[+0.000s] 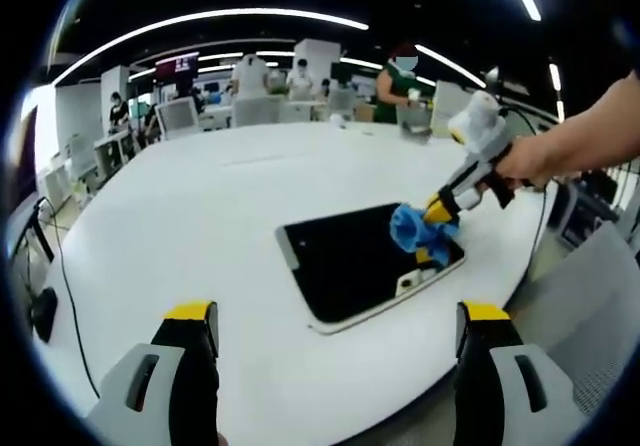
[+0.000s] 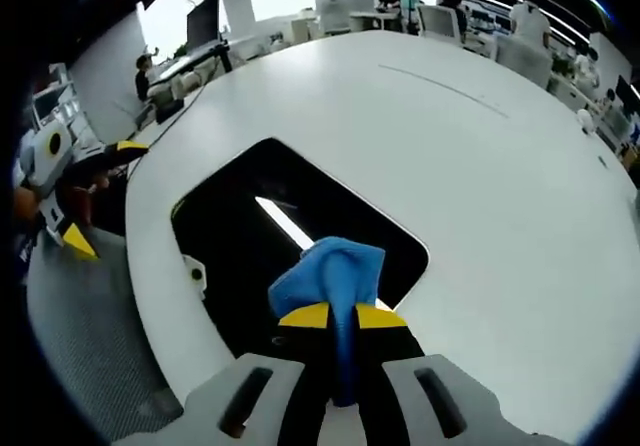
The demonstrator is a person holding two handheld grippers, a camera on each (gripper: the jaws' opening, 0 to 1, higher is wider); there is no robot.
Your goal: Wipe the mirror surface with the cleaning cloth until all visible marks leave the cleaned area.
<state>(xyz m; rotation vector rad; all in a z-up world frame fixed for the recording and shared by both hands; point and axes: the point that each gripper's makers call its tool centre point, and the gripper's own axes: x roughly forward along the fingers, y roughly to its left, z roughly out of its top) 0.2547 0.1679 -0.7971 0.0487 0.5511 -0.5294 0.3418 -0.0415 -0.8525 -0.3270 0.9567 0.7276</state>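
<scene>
right gripper [image 2: 343,318] fingers clamping blue cloth [image 2: 330,271] near mirror [image 1: 350,261] edge, left gripper [image 1: 335,331] fingers apart, table [image 1: 200,216]

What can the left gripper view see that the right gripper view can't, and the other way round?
Left gripper view: the right gripper from outside, held by a person's hand, pressing the blue cleaning cloth onto the dark rectangular mirror; its own open jaws rise at the bottom.

Right gripper view: the cloth pinched between its yellow-tipped jaws, a bright light strip reflected in the mirror, and the left gripper at the left edge.

Both: the mirror, the cloth and the round white table.
</scene>
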